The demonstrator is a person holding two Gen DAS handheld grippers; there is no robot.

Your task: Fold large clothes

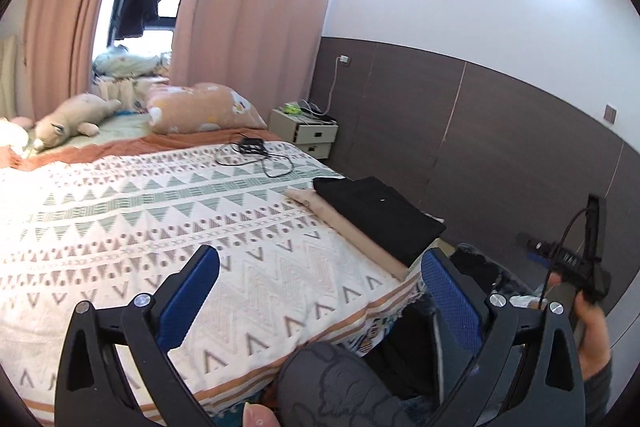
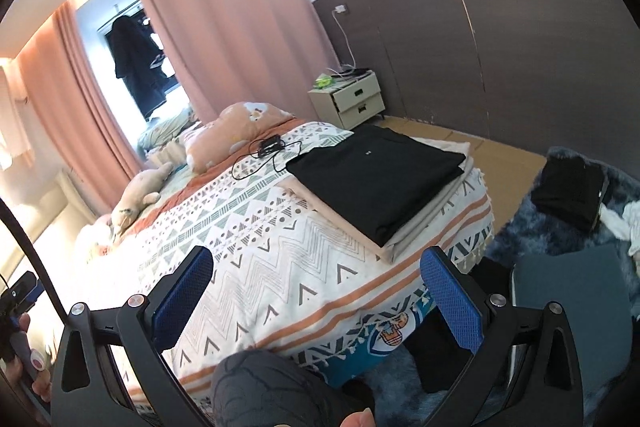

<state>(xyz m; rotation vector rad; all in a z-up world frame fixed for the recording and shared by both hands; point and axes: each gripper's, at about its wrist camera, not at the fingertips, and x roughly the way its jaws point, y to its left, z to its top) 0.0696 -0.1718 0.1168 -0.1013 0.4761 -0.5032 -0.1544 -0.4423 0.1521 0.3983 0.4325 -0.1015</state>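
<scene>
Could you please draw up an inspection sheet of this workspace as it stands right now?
Surface: bed under a patterned blanket.
Job's things: folded black garment on top of beige folded clothes at the bed's corner; dark clothes on the blue rug.
Clutter: plush toy, pillow.
Grippers: left gripper and right gripper both open, holding nothing.
Cables: black cable with charger on the blanket.
Surroundings: nightstand, pink curtains.
</scene>
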